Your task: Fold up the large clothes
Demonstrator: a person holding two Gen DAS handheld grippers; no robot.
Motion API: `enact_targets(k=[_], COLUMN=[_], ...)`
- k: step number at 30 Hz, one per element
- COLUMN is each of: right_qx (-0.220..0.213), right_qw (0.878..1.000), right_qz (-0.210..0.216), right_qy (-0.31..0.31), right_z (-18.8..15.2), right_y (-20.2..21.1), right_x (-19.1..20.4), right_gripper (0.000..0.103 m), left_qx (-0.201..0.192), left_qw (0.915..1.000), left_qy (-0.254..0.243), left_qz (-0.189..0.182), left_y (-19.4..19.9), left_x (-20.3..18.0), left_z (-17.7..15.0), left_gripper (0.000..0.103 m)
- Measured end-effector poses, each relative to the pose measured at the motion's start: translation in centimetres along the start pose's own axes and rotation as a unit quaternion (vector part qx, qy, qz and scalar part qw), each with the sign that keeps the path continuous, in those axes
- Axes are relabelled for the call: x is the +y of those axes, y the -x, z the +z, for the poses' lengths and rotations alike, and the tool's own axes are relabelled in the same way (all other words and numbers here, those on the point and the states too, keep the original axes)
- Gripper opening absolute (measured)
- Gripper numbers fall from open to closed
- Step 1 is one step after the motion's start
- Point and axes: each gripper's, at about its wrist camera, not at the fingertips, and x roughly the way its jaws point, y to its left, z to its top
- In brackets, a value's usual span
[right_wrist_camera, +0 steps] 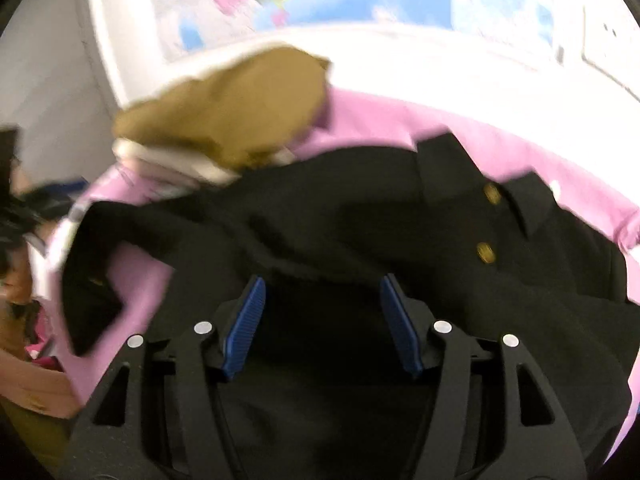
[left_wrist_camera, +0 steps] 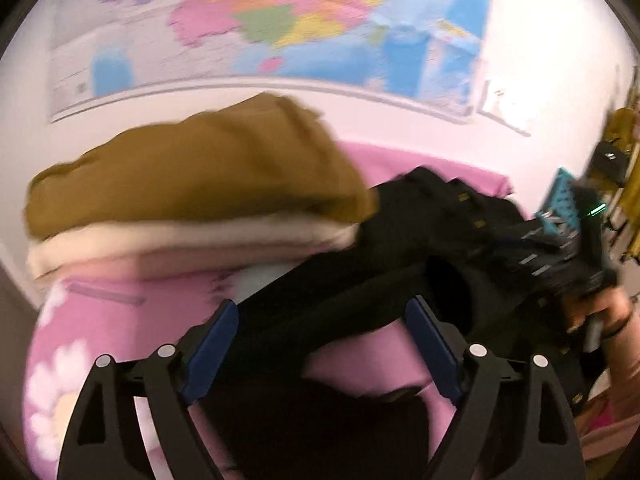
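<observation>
A colourful wall map (left_wrist_camera: 280,20) hangs above a bed covered in a pink sheet (right_wrist_camera: 380,128). The black jacket (right_wrist_camera: 340,220) lies spread across it, beside a folded brown and cream pile (left_wrist_camera: 192,184). Left tool (left_wrist_camera: 324,344) and right tool (right_wrist_camera: 322,320) both gape released over the dark cloth.

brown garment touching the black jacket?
Touching. The right wrist view shows the brown garment's lower edge lying over the black jacket's upper edge with no pink sheet between them; the left wrist view agrees.
</observation>
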Motion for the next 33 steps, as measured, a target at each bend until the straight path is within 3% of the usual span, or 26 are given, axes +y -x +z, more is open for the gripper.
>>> enact_targets(k=[4,6,8,11,13,16,17,21,24,26,29,31,33], right_qx=[-0.007,0.019,0.04,0.074,0.1,0.114,0.114,0.079,0.007,-0.038,-0.136,-0.182,-0.207], right_qw=[0.993,0.982,0.972,0.962,0.96,0.956,0.952,0.934,0.917,0.91,0.893,0.882,0.879], right_qz=[0.105,0.165,0.2,0.21,0.208,0.212,0.236,0.343,0.4,0.408,0.399,0.374,0.334], right_qy=[0.051,0.085,0.113,0.155,0.161,0.168,0.157,0.065,-0.016,-0.059,-0.16,-0.223,-0.27], right_z=[0.7,0.4,-0.2,-0.9,-1.2,-1.0,-0.7,1.9,4.4,5.4,6.5,5.7,4.3], right_y=[0.6,-0.8,-2.4,-5.6,-7.8,-8.3,-7.8,-2.8,2.8,6.0,11.8,14.2,15.7], right_x=[6.1,10.2,13.6,18.2,19.9,20.9,20.7,18.1,14.0,12.0,5.1,1.1,-2.6], right_gripper=[0.061,0.073,0.08,0.08,0.076,0.046,0.015,0.015,0.015,0.015,0.015,0.016,0.018], left_qx=[0.029,0.036,0.032,0.021,0.014,0.004,-0.003,-0.053,-0.105,-0.128,-0.139,-0.132,-0.114], left_qw=[0.999,0.9984,0.9981,0.9979,0.9981,0.9985,0.9986,0.9975,0.9936,0.9912,0.9898,0.9905,0.9918], left_qy=[0.015,0.033,0.051,0.061,0.059,0.051,0.047,0.044,0.039,0.032,0.021,0.003,-0.018], left_qz=[0.029,0.027,0.017,0.009,0.012,0.02,0.022,0.016,0.009,0.001,-0.018,-0.038,-0.056], left_y=[-0.4,-0.6,-0.5,0.2,0.6,1.4,2.0,5.3,8.3,9.4,9.3,7.9,5.8], left_x=[2.9,4.1,4.9,5.4,5.4,5.5,5.6,6.3,6.5,6.2,5.1,3.3,1.2], left_z=[-2.4,-3.1,-3.3,-3.4,-3.3,-2.9,-2.7,-1.4,0.0,1.0,2.3,3.0,3.4], left_gripper=[0.086,0.086,0.086,0.086,0.086,0.086,0.086,0.086,0.09,0.09,0.091,0.091,0.091])
